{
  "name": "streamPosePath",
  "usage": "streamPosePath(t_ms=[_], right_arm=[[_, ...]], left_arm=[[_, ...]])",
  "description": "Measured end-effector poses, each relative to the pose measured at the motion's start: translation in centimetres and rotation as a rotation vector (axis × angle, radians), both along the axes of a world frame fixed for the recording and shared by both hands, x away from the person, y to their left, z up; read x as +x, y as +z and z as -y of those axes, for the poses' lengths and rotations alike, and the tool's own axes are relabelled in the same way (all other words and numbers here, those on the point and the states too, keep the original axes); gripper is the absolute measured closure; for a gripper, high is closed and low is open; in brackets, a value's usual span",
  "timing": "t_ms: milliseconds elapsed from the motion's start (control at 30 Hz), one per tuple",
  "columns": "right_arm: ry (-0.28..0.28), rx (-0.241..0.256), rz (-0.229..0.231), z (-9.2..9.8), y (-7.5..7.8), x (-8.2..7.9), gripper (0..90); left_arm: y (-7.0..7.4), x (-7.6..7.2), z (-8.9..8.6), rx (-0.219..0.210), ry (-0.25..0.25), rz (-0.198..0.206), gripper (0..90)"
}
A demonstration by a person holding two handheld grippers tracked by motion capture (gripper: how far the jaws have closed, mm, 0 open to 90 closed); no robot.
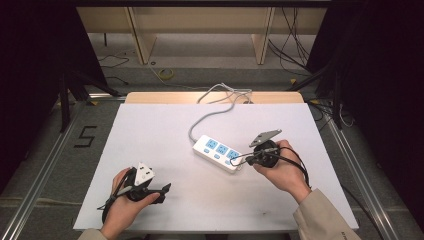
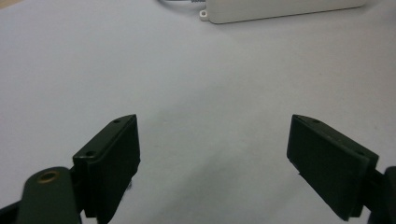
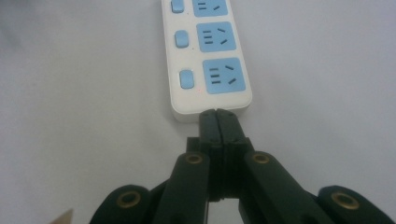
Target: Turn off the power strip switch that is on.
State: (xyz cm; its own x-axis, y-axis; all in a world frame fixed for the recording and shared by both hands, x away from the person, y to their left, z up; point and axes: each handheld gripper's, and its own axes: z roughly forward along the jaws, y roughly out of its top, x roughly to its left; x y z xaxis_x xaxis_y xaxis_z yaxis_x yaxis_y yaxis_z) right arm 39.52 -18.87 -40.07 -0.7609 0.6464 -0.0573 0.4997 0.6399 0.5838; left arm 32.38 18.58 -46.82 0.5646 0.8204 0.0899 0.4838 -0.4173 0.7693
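Observation:
A white power strip (image 1: 218,152) with blue sockets and blue switches lies in the middle of the white table, its grey cord running to the far edge. My right gripper (image 1: 239,161) is shut with nothing between its jaws, and its tips sit right at the strip's near end; in the right gripper view my right gripper (image 3: 218,115) meets the strip (image 3: 208,56) just below the last socket. My left gripper (image 1: 164,192) rests open near the front left. In the left gripper view my left gripper (image 2: 215,144) has only bare table between its jaws, and the strip's side (image 2: 280,9) lies far ahead.
The strip's grey cord (image 1: 210,112) loops over the table's far edge. Beyond the table (image 1: 150,130) are wooden frame legs and loose cables on the floor. Dark curtains stand at both sides.

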Motion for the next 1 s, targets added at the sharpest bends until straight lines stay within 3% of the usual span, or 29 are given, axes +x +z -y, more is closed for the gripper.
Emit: streamPosePath(t_ms=[1000], right_arm=[[0.0,-0.012,-0.011,-1.2,0.3,1.5,90.0]], left_arm=[[0.0,0.0,0.0,-0.002,0.001,0.002,17.3]])
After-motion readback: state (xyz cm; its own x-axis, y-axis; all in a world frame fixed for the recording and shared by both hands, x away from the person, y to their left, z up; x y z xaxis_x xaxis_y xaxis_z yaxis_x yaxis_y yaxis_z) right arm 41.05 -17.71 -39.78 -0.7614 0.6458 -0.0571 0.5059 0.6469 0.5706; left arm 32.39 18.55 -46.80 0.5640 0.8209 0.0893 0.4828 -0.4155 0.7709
